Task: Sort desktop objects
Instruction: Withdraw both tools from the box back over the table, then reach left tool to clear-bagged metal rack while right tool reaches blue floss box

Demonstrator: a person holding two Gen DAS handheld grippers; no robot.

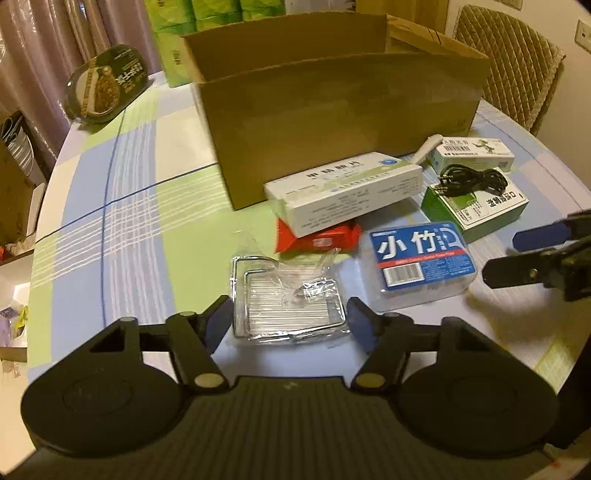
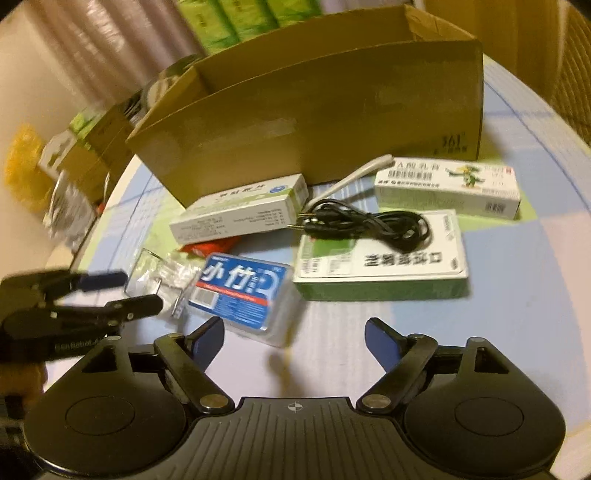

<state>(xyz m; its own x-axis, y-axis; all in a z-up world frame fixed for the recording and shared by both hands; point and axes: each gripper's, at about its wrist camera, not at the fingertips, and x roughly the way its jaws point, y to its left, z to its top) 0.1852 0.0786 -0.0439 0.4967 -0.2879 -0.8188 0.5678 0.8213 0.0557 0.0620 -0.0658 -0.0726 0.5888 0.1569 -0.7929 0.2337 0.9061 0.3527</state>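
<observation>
An open cardboard box [image 1: 332, 110] stands at the back of the table. In front of it lie a long white carton [image 1: 343, 188] on a red packet [image 1: 317, 238], a blue floss-pick case [image 1: 421, 254], a green-and-white box [image 1: 476, 210] with a coiled black cable [image 1: 469, 181] on top, and a white medicine box [image 1: 476, 153]. My left gripper [image 1: 290, 325] is open, its fingers either side of a clear-wrapped wire rack [image 1: 286, 299]. My right gripper [image 2: 293, 339] is open and empty, just short of the floss case [image 2: 240, 291].
A dark oval food tray [image 1: 105, 85] leans at the table's far left. Green tissue packs [image 1: 207, 22] stand behind the box. A quilted chair [image 1: 517, 66] is at the far right. The tablecloth [image 1: 110, 221] is checked.
</observation>
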